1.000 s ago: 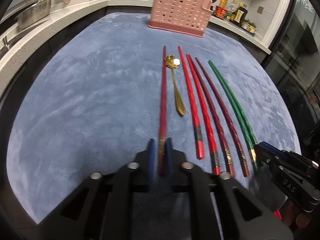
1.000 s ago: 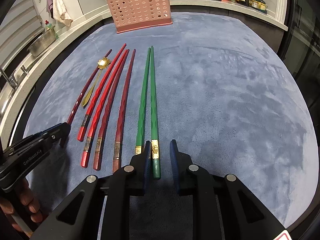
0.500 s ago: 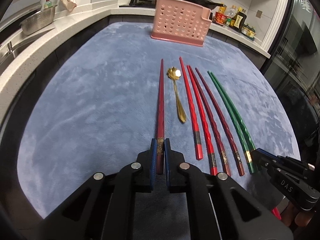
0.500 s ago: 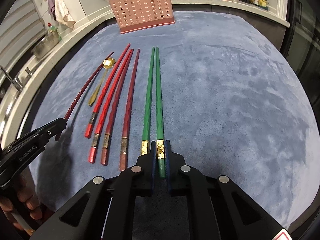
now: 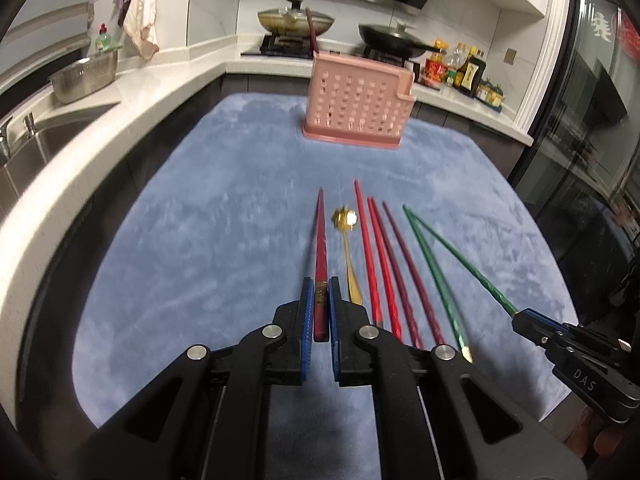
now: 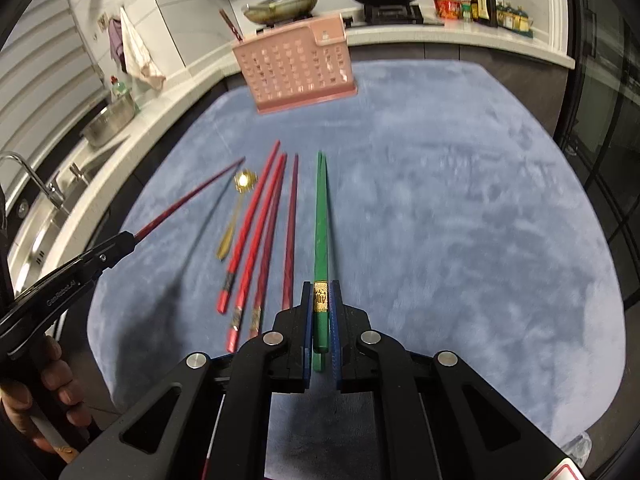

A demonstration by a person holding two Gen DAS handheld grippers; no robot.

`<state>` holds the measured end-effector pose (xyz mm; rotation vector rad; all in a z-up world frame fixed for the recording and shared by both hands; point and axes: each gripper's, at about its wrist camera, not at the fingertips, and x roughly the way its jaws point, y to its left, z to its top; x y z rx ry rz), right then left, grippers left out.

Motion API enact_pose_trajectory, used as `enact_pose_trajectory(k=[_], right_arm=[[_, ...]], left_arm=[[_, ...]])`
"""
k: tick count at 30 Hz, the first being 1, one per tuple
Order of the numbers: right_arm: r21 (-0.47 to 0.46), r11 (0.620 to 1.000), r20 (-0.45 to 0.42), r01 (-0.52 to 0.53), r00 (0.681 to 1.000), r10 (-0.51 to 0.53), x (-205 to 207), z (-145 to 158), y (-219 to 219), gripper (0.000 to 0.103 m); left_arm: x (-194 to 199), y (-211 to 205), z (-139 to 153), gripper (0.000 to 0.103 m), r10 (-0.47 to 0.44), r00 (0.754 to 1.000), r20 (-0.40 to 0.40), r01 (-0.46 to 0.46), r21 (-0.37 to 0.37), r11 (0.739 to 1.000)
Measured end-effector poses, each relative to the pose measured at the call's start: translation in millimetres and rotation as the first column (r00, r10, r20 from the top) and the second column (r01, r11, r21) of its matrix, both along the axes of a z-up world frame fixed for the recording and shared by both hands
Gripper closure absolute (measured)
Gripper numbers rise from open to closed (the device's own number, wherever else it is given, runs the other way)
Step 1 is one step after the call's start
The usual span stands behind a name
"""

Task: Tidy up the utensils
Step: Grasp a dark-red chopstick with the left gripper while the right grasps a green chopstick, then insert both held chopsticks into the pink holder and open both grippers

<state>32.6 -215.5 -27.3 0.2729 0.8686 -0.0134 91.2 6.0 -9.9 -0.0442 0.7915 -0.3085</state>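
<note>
My left gripper is shut on the thick end of a dark red chopstick, which slants up off the blue mat. My right gripper is shut on a green chopstick, also raised; in the left wrist view that gripper shows at the right. On the mat lie a gold spoon, two bright red chopsticks, darker red ones and a second green chopstick. A pink perforated basket stands at the mat's far edge with one dark stick in it.
A white counter curves around the mat, with a sink and a metal bowl on the left. Pans sit on the stove behind the basket. Bottles stand at the back right, and a dark glass door is on the right.
The right gripper's jaws closed on the green chopstick. Both grippers then rose, lifting their chopsticks off the mat, and the views tipped up toward the basket and stove.
</note>
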Motion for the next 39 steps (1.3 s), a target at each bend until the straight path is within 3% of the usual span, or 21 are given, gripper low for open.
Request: enact_pose_trajectory(k=[15,26,35,39], right_arm=[[-0.013,0.997,0.148,0.071,0.987,-0.068,16.7,73.9,-33.1,0.096],[-0.004,0.994,0.256,0.106,0.961,-0.102,51.4,126.7,-62.8,0.096],[0.071,0.995,0.315,0.064,0.945,-0.084,90.8,160.5,-78.3,0.096],[0.107,0.994,0.350,0.031,0.934,-0.067,116.8,179.3,-80.4,0.096]], left_arm=[[24.8,6.7,71.8,0.096,0.015,0.991,0.131,-0.008,-0.047,0.999],[57.9,1.1,119.3,0.096,0.026,0.974,0.225,-0.012,-0.066,0.998],[93.3,-13.3,169.2,0.096,0.031,0.950,0.310,0.009,-0.125,0.992],[116.9,-21.8,195.0,0.096,0.050,0.927,0.373,-0.001,-0.129,0.992]])
